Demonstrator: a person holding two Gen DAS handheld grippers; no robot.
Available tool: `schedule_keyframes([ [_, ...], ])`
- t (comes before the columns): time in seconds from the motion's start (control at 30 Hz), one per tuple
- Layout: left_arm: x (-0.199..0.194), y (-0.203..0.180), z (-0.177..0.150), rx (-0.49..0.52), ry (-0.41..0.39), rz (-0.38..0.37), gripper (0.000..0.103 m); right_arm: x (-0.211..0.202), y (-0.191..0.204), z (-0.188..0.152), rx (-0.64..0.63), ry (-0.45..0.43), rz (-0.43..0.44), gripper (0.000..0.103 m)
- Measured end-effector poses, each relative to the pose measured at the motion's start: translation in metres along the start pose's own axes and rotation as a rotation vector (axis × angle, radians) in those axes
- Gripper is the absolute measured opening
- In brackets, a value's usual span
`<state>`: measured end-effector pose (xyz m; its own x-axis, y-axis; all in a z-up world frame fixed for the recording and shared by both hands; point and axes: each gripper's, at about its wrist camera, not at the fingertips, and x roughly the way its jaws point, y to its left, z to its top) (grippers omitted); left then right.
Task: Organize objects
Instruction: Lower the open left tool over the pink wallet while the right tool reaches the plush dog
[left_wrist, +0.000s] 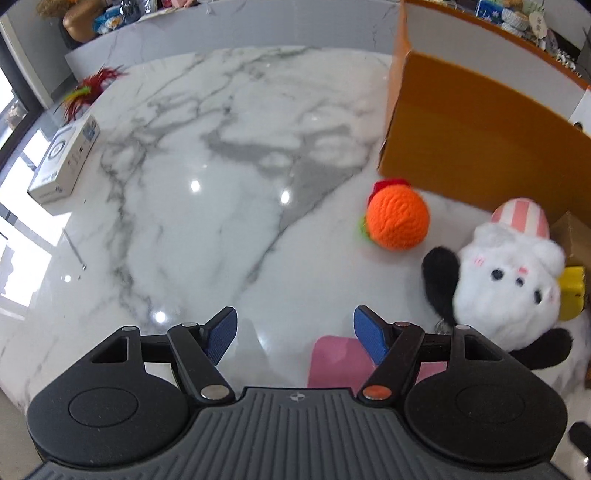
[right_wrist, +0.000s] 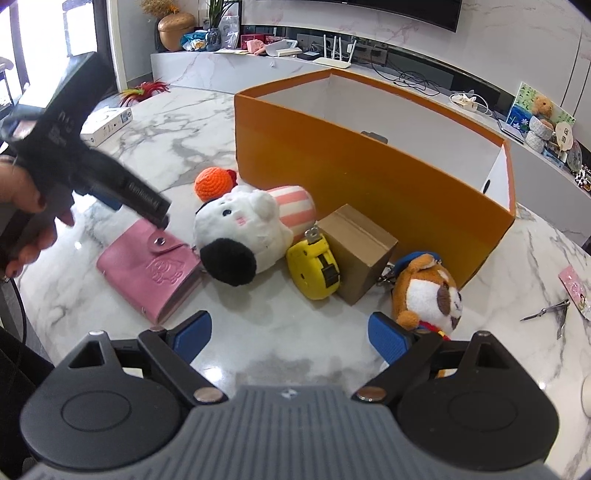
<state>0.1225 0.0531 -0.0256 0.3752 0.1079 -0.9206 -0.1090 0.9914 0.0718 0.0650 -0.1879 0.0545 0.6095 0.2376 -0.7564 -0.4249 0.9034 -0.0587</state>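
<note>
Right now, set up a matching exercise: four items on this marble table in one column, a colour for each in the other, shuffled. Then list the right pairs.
Column one:
1. wallet
2. tape measure
3. storage box
4. small carton

Column two:
A. yellow
B. plain brown cardboard
C. pink
D. orange outside, white inside

Pairs: 1-C, 2-A, 3-D, 4-B.

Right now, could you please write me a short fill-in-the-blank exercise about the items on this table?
1. The open box behind the toys is ____ outside.
2. The wallet with a snap is ____.
3. The tape measure leans against the brown ____.
4. Both the left gripper and right gripper are ____.

Answers: orange; pink; carton; open
</note>
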Motion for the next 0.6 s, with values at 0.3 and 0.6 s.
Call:
schedule_keyframes([
  [0.3,-0.031,0.033,-0.053,0.081,0.083,-0.022,0.085,-0.011,-0.001,0.004,0.005,-0.036,0.012,0.093],
  [0.6,-0.063,0.009,-0.061,0.085,0.038,-0.176,0.085,-0.023,-0.001,0.003,-0.003,-0.060,0.006,0.093],
])
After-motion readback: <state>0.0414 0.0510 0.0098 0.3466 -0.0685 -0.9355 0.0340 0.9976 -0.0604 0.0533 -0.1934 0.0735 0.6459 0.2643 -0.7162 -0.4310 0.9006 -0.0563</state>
